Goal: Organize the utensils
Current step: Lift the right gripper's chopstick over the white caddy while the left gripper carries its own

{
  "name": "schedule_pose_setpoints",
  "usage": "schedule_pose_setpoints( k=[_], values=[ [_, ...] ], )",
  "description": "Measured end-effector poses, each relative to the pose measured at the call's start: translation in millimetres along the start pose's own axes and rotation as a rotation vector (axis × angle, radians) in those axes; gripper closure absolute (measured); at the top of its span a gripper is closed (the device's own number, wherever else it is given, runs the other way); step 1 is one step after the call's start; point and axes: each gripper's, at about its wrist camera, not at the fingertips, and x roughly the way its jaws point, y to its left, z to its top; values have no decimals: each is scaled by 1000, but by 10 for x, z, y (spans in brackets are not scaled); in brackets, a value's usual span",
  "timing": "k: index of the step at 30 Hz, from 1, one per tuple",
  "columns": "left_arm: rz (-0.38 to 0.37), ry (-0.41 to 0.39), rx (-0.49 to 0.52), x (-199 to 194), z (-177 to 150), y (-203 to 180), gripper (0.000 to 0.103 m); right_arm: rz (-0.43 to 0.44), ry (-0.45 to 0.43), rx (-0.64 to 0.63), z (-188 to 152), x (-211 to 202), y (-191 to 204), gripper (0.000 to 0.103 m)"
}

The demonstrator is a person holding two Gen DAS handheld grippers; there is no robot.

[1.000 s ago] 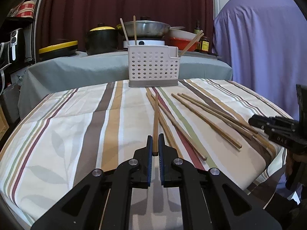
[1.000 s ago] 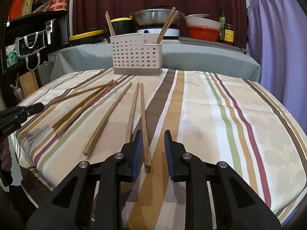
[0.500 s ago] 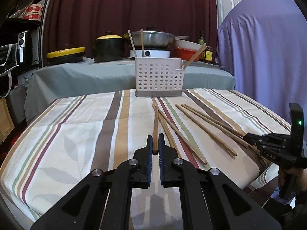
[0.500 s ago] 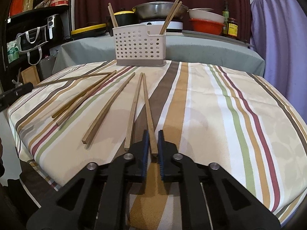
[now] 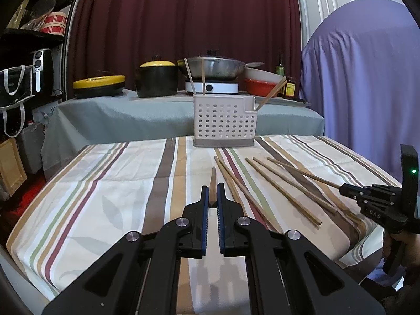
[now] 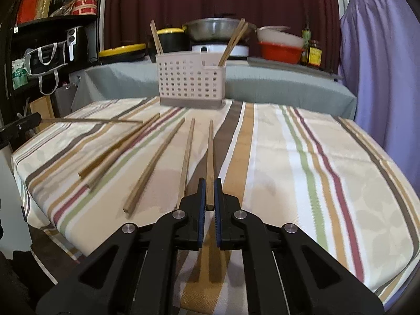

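Two hand-held grippers, each pinching one wooden chopstick. Left gripper (image 5: 213,197): blue-padded jaws pressed onto a chopstick (image 5: 213,182) that points straight ahead, its tip raised toward the far side of the table. Right gripper (image 6: 209,191): jaws clamped near the butt end of a second chopstick (image 6: 210,155), which runs forward over the striped tablecloth (image 6: 302,157) toward the holder; whether its far end touches the cloth cannot be told. In the left wrist view the right gripper (image 5: 346,191) also shows at the right edge, with its chopstick slanting up off the cloth. Loose chopsticks: in the right wrist view one (image 6: 187,157) lies just beside the held one, another (image 6: 155,162) further left, and a pair (image 6: 118,148) close together beyond that, all flat on the cloth and fanned toward the holder. Holder: one white perforated utensil holder (image 5: 225,122) standing upright at the far edge of the table, with two chopsticks (image 5: 195,78) sticking up from its left side and others (image 5: 271,93) leaning out of the lower right compartment. Behind, on a grey-covered counter (image 5: 131,113): one black pot with yellow lid (image 5: 157,80), one metal wok (image 5: 214,69) on a white burner, one red bowl (image 5: 258,86), small bottles. Purple drape (image 5: 367,78) at right; dark red curtain (image 5: 183,13) at back.
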Motion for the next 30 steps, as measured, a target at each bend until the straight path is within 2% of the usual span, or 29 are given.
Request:
schedule_pose_setpoints(
  k=[11,20,30],
  values=[
    [16,-103,-5,-225,312,54,96,-21,-144,-2,476,-420,-43,97],
    [11,-159,-22,-374,590,61,96,1,-238,11,854,-668,-56,97],
    [21,-183,-18,-411,855,54,96,2,-279,14,1127,-685,-82,97]
  ],
)
